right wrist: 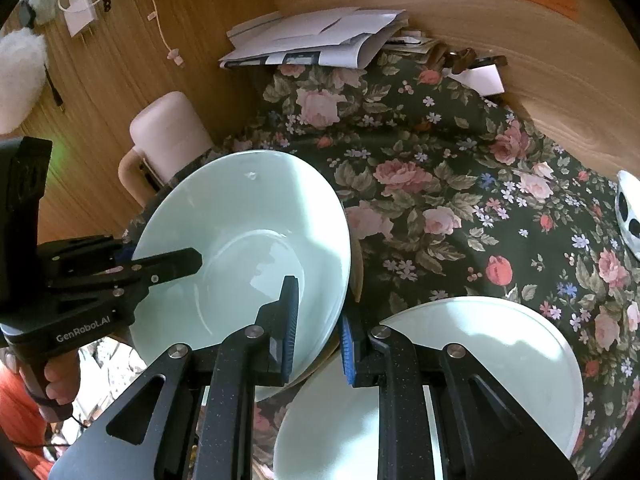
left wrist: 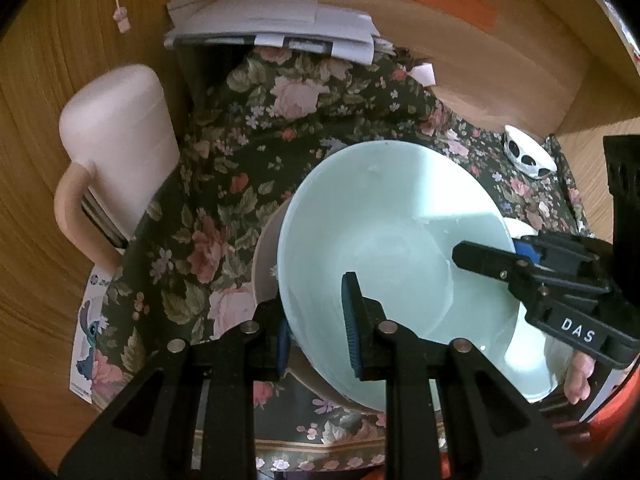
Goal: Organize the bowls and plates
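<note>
Both grippers are on the same pale green bowl (left wrist: 384, 240), one at each side. The left gripper (left wrist: 318, 320) pinches the bowl's near-left rim, one blue pad inside the wall and one outside. The right gripper (right wrist: 318, 328) does the same on the opposite rim, its pads clamped across the thin wall. In the left wrist view the right gripper reaches in from the right, with a finger lying over the bowl's inside.

The bowl is tilted, its open face turned toward the cameras, over the floral tablecloth (right wrist: 440, 184). A beige dish (left wrist: 264, 264) peeks out from under its left edge; whether the two touch is hard to tell. Just right of the bowl, near the right gripper, a pale green plate (right wrist: 500, 360) lies flat on the cloth.

A small white dish with black spots (left wrist: 528, 154) sits at the far right of the table. To the far left stands a pink container with a handle (left wrist: 116, 136), and a stack of papers (right wrist: 320, 40) rests at the far edge by the wooden wall. A hand (right wrist: 60, 380) grips the left gripper's handle.
</note>
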A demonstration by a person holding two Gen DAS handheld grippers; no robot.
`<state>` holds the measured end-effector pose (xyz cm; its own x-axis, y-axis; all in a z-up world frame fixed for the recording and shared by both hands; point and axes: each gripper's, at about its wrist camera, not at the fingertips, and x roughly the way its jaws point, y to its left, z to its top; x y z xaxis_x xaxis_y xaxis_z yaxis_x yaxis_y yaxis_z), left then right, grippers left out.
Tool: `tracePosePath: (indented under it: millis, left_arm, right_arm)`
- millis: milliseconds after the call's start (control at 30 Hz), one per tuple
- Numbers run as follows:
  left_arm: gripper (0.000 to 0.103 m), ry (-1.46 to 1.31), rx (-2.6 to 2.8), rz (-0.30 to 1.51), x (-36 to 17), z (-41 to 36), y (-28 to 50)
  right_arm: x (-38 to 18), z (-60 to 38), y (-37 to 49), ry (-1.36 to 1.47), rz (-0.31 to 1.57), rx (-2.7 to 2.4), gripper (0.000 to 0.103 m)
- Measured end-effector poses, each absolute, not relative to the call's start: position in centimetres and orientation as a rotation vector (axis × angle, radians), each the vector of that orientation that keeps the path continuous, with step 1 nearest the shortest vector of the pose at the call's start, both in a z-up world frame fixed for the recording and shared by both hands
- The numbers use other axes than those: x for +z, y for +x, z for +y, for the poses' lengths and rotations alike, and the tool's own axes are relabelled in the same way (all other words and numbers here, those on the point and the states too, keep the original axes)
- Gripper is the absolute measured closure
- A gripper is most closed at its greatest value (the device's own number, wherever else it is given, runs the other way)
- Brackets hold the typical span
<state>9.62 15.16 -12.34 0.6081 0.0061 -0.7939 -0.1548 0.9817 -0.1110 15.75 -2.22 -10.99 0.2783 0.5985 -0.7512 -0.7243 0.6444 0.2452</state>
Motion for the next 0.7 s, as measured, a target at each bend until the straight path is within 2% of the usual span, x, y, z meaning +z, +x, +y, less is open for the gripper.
tracePosePath:
  millis: [700]
  left_arm:
    - [0.080,-0.106,0.157,0.879,-11.9,14.9,10.8]
  right_arm:
    - [-9.2,-3.9,15.3,-0.200,0.829,0.847,0.082]
